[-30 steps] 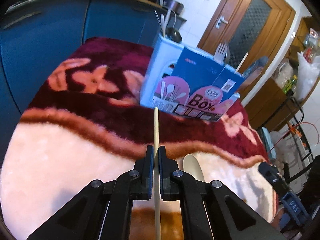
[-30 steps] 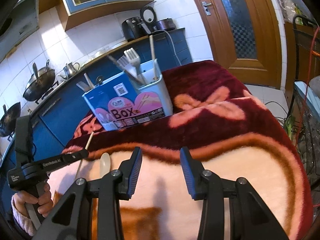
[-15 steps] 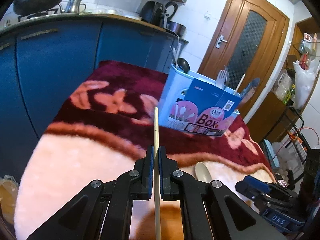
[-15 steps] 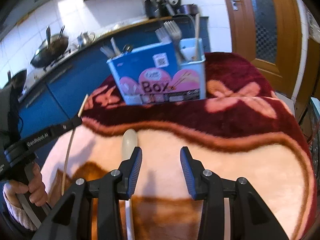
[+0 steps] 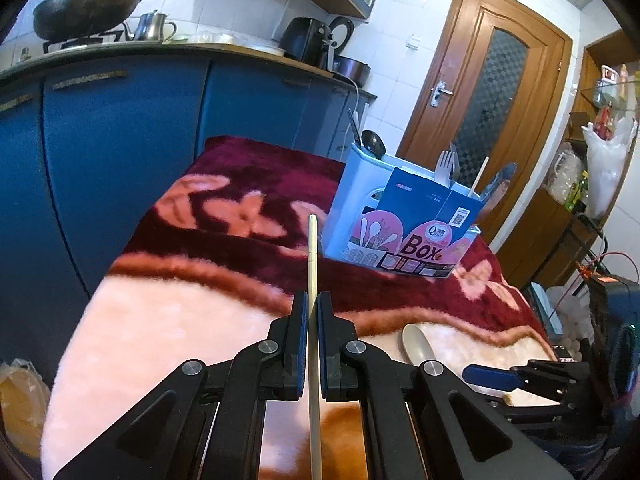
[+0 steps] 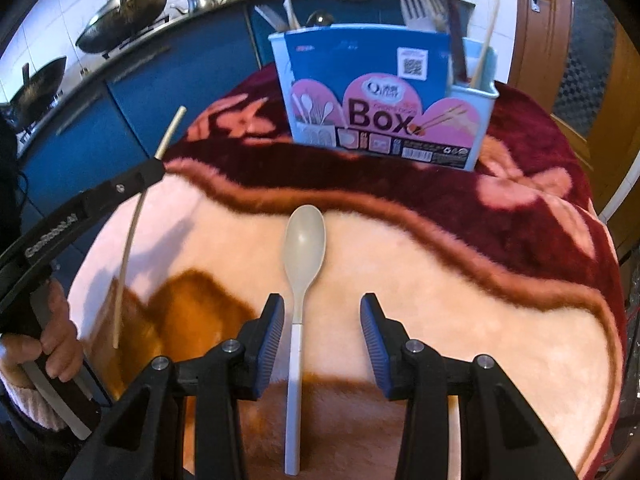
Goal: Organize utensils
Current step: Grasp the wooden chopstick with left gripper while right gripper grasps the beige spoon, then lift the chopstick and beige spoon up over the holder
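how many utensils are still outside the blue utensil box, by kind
chopstick: 1, clamped in the left gripper
spoon: 1, lying on the blanket
total: 2

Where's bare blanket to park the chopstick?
Free: pale blanket right of the spoon, up to the box; also between spoon and chopstick. Crowded: spoon's lane under the right gripper; left gripper side.
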### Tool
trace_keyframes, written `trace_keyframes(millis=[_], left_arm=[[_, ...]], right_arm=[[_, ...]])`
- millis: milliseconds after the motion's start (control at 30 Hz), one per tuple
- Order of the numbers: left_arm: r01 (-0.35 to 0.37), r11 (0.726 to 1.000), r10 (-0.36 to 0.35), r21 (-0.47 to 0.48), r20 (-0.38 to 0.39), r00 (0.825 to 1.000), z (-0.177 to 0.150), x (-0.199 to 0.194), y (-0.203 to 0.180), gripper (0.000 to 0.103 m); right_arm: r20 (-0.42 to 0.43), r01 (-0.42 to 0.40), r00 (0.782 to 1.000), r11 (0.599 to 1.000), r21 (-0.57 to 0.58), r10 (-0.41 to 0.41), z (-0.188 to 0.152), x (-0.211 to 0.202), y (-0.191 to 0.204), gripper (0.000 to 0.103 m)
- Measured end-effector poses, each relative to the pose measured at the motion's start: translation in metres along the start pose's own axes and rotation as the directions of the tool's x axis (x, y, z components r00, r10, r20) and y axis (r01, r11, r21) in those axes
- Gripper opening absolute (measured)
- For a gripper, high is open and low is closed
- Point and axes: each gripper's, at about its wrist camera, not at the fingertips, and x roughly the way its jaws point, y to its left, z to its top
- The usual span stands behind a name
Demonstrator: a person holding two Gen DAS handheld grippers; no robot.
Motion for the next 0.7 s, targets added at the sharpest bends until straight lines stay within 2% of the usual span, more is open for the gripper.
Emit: trace_keyframes(millis=[167,367,700], left_arm=[[-0.009,1.0,0.009,0.005,0.009,1.0,-0.001,-0.003,0.004,0.004],[-0.013,1.0,0.013,0.004,0.008,1.0,-0.002,-0.002,0.005,0.004],[-0.02,1.0,0.02,0.004,0.014,1.0,-0.003,-0.004,0.004,0.004]], right_arm=[[-0.05,0.0,0.999,0.999,-0.035,-0.002,0.008,0.01,0.007,0.042],[-0.096,0.01,0.995,0.997,-0.083,-0.018,0.015,0.019,0.015,0.032],[-0.079,0.001,0.997,0.998,-0.059,-0.006,0.013,0.021,0.007,0.013]])
